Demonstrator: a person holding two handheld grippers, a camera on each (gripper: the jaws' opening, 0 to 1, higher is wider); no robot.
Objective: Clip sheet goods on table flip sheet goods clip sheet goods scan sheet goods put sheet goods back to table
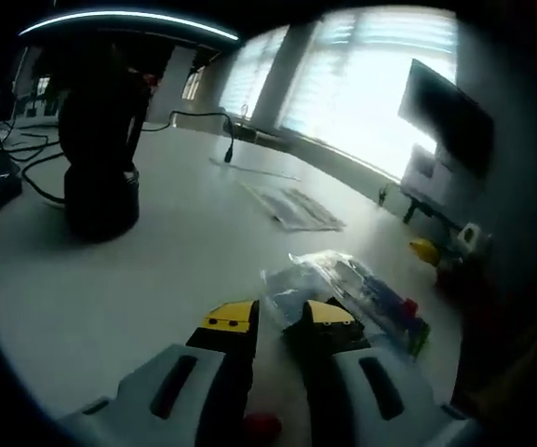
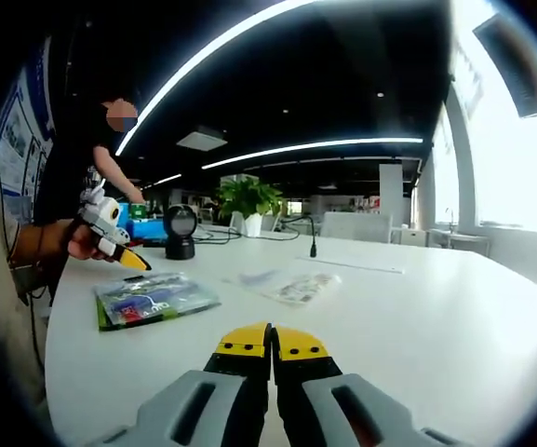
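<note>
Big white table (image 2: 454, 307) in an open office. The sheet goods (image 2: 152, 298), a flat clear packet with colourful contents, lies near the table's edge. Left tool (image 1: 280, 319) is spread open right at it, so looks like the first clip; next it needs to close on the packet's edge. Right tool (image 2: 271, 343) is clenched, empty.

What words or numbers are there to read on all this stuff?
None can be read.
Clear packet on the white table: coloured print, too blurred.
Flat packet farther back: print too small.
Wall posters: too blurred.
</note>
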